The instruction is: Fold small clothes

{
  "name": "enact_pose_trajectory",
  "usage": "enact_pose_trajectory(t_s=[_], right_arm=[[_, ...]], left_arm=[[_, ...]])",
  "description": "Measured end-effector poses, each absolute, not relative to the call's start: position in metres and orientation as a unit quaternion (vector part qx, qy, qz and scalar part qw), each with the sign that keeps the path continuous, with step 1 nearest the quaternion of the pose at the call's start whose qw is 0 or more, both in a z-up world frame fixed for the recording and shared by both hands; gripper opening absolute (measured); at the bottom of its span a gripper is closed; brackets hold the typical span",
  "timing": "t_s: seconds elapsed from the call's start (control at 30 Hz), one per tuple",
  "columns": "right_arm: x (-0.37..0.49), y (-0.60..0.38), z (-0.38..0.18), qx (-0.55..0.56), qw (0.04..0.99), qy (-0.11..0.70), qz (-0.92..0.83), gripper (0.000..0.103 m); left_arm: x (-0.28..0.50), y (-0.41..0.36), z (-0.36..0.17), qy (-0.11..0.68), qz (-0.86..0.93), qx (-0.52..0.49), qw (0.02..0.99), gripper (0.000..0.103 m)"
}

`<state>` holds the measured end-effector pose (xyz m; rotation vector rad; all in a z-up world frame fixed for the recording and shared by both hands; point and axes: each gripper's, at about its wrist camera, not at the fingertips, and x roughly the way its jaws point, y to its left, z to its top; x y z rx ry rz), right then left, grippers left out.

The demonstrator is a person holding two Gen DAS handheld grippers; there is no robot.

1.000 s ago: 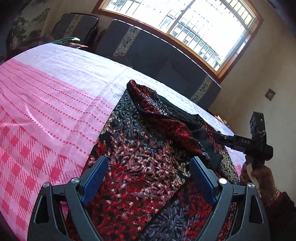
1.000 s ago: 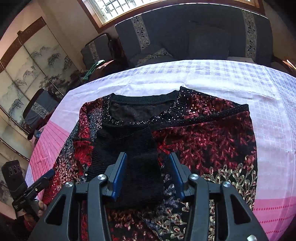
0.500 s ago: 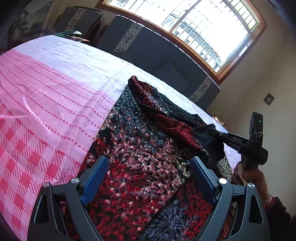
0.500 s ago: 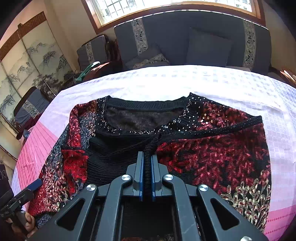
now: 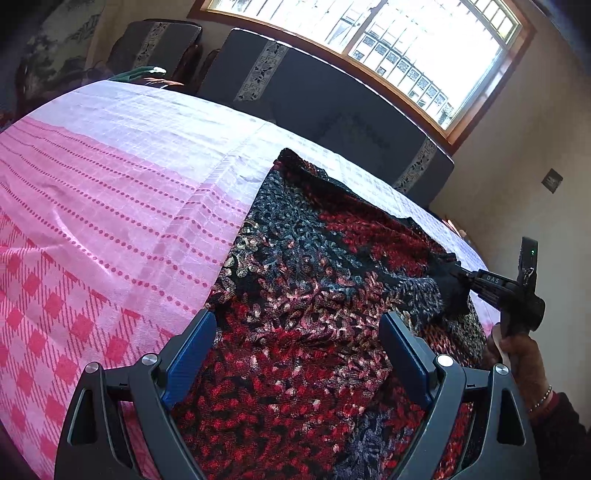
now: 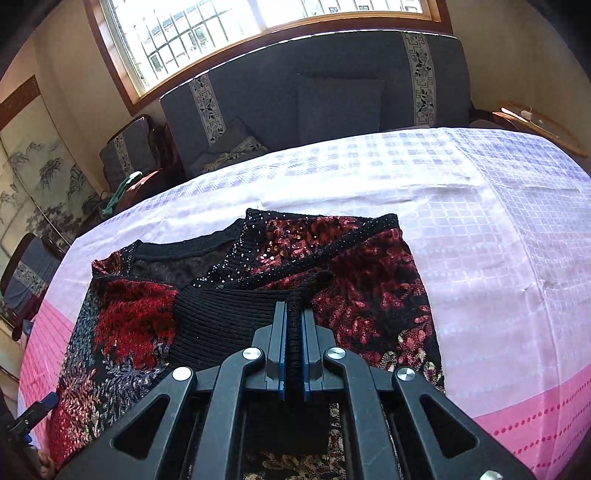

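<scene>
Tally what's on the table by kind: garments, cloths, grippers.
Garments: 1, the red-and-black patterned top
Table cloths: 1, the pink-and-white cloth
Grippers: 2, the left gripper and the right gripper
Total: 4

Right gripper (image 6: 293, 325) low in frame, blue pads (image 6: 281, 347) pinched tight on black ribbed cuff (image 6: 294, 332) of red-and-black patterned sweater (image 6: 362, 295). Sweater spread on white-and-pink checked tablecloth (image 6: 498, 258), neckline toward far edge, sequins along collar. Beyond the table: dark blue sofa (image 6: 332, 92), window (image 6: 207, 29), painted folding screen (image 6: 33, 170) at left.
</scene>
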<state>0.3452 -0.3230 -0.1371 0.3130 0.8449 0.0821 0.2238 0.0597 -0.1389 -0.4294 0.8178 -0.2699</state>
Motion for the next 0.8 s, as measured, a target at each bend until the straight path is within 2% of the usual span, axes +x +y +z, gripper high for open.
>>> enact_pose_trajectory(t_s=[0.23,0.3,0.43,0.53,0.6,0.8], right_arm=[[0.346,-0.321,-0.137,0.109,0.895,0.432,0.023,0.006],[0.34,-0.323,-0.126,0.111,0.902,0.417,0.0,0.012],[0.337,-0.299,-0.083,0.083,0.929,0.361,0.022,0.013],[0.353,-0.237,-0.065,0.018,0.924,0.364,0.118,0.015],[0.365,-0.183,-0.067,-0.042,0.911,0.372,0.172,0.017],[0.396,-0.043,-0.113,-0.208,0.869,0.399,0.207,0.018]], left_arm=[[0.247,0.073,-0.114,0.413,-0.145,-0.246,0.865,0.09],[0.251,0.081,-0.11,0.393,-0.139,-0.243,0.876,0.09],[0.245,0.097,-0.127,0.365,-0.133,-0.272,0.881,0.09],[0.241,0.1,-0.146,0.37,-0.121,-0.291,0.874,0.09],[0.239,0.1,-0.14,0.354,-0.127,-0.284,0.882,0.09],[0.239,0.115,-0.147,0.358,-0.114,-0.312,0.873,0.09]])
